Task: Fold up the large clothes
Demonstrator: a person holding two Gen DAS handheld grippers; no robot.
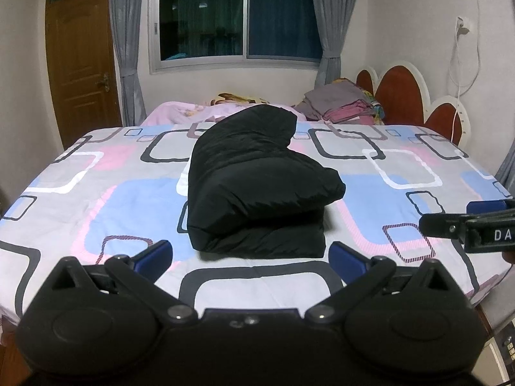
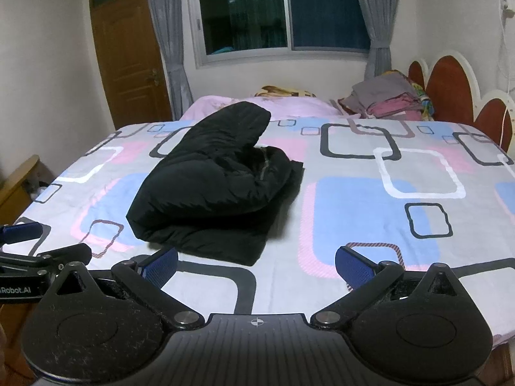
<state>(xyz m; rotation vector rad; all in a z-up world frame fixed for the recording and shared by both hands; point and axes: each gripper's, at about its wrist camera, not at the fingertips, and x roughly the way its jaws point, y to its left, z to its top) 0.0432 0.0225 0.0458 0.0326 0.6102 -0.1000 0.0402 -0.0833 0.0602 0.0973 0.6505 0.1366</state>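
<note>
Both grippers hang spread wide and empty above the near edge of the patterned bedsheet point(image 1: 96, 173), the left gripper point(image 1: 250, 255) directly in front of the black puffer jacket point(image 1: 257, 193) and the right gripper point(image 2: 256, 265) a little off to that jacket's right. The jacket lies folded into a thick bundle on the sheet, its hood end rearing up on the far side and one padded layer slumped over the lower one. To my eye the fold looks nearly done but unsteady: the filling is springy, so the raised hood could flop back and the top layer slide off the lower one if nobody presses it flat. Beyond the jacket, a stack of folded clothes point(image 2: 389, 99) sits near the headboard point(image 2: 450, 87), well apart from it.
</note>
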